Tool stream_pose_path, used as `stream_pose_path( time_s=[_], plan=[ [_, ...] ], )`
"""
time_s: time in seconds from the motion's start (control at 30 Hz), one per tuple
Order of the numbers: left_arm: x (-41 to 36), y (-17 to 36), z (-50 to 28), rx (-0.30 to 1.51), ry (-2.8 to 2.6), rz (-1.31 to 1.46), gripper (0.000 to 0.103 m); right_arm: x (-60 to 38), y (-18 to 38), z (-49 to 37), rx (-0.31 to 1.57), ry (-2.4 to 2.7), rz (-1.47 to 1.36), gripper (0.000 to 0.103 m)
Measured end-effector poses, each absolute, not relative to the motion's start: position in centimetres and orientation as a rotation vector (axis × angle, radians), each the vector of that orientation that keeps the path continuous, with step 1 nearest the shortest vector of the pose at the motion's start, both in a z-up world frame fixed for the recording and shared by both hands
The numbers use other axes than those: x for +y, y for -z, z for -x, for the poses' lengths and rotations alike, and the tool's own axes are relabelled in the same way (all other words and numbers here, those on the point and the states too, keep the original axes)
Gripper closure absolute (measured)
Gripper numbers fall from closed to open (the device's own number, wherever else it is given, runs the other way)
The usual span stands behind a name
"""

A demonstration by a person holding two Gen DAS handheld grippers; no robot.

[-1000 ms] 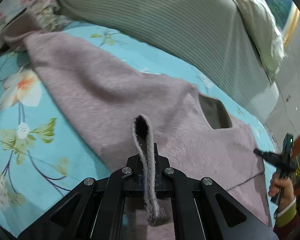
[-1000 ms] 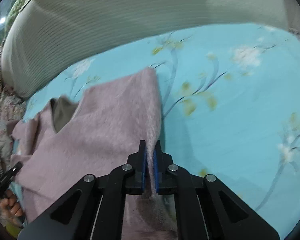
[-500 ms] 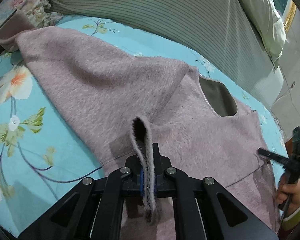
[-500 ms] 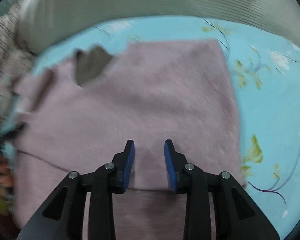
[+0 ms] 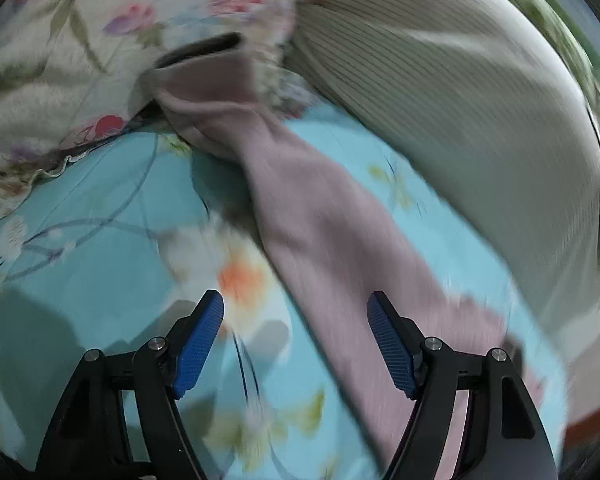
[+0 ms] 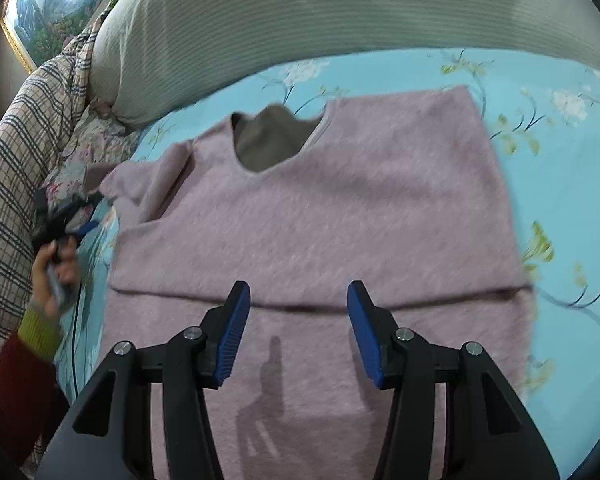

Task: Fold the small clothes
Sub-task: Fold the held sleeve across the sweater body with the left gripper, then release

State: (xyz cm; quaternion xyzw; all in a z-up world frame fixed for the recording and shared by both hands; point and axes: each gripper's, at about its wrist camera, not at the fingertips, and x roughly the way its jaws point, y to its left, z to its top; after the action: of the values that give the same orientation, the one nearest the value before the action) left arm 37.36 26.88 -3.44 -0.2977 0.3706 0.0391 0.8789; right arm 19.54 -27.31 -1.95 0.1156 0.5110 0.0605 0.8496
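Left gripper (image 5: 294,338): your jaws are opening, gripping nothing; the sweater's sleeve (image 5: 324,232) runs ahead, between them.
Right gripper (image 6: 298,330): your jaws are opening, empty; the pink sweater (image 6: 340,208) lies flat on the bed (image 6: 560,160) beneath and ahead.

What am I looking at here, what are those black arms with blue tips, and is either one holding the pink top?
No robot: a person carries a hand-held gripper in each hand, and each has a wide-angle camera looking along its two fingers. The black arms with blue pads are those fingers.

The left hand-held gripper looks, through motion blur, at the pink sweater's sleeve stretching across the blue floral bedsheet toward a floral quilt. Its jaws are opening and the pads press on nothing.

The right hand-held gripper hangs over the pink sweater, spread out with its hem folded up. Its jaws are opening too, empty. At that view's left edge you see the person's left hand. A striped pillow lies behind.
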Motion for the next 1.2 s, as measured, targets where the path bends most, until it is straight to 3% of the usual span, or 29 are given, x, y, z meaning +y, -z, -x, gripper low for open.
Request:
stream_pose_path(
  time_s=[0.17, 0.27, 0.47, 0.5, 0.53, 0.57, 0.6, 0.63, 0.97, 1.2],
  plan=[
    [32.1, 3.7, -41.0, 0.715, -0.197, 0.78, 0.026, -26.5, 2.6, -19.2, 1.107, -0.142, -0.239, 0.051],
    [34.4, 4.1, -42.4, 0.69, -0.304, 0.786, 0.021, -26.5, 3.0, -19.1, 1.119, -0.124, -0.247, 0.051],
    [34.7, 5.8, -45.7, 0.716, -0.318, 0.765, 0.023, -25.3, 3.9, -19.7, 1.152, -0.142, -0.242, 0.051],
    [34.8, 5.7, -46.3, 0.711, -0.332, 0.756, 0.026, -25.1, 3.8, -19.6, 1.15, -0.148, -0.239, 0.051],
    [34.9, 5.6, -46.6, 0.703, -0.332, 0.757, 0.044, -24.9, 3.8, -19.5, 1.148, -0.152, -0.235, 0.051],
    [34.9, 5.5, -47.0, 0.7, -0.304, 0.759, 0.078, -24.8, 3.7, -19.4, 1.146, -0.153, -0.233, 0.051],
    [34.6, 5.4, -47.5, 0.716, -0.248, 0.759, 0.089, -24.7, 3.6, -19.3, 1.144, -0.154, -0.233, 0.051],
    [34.6, 5.1, -47.5, 0.716, -0.228, 0.754, 0.093, -24.6, 3.6, -19.1, 1.141, -0.156, -0.235, 0.051],
    [24.6, -2.6, -38.5, 0.539, 0.036, 0.554, 0.095, -25.2, 1.8, -16.5, 1.082, -0.156, -0.282, 0.051],
    [11.2, -6.0, -30.5, 0.518, 0.298, 0.436, 0.095, -27.6, 0.2, -13.4, 1.039, -0.102, -0.326, 0.051]
  ],
)
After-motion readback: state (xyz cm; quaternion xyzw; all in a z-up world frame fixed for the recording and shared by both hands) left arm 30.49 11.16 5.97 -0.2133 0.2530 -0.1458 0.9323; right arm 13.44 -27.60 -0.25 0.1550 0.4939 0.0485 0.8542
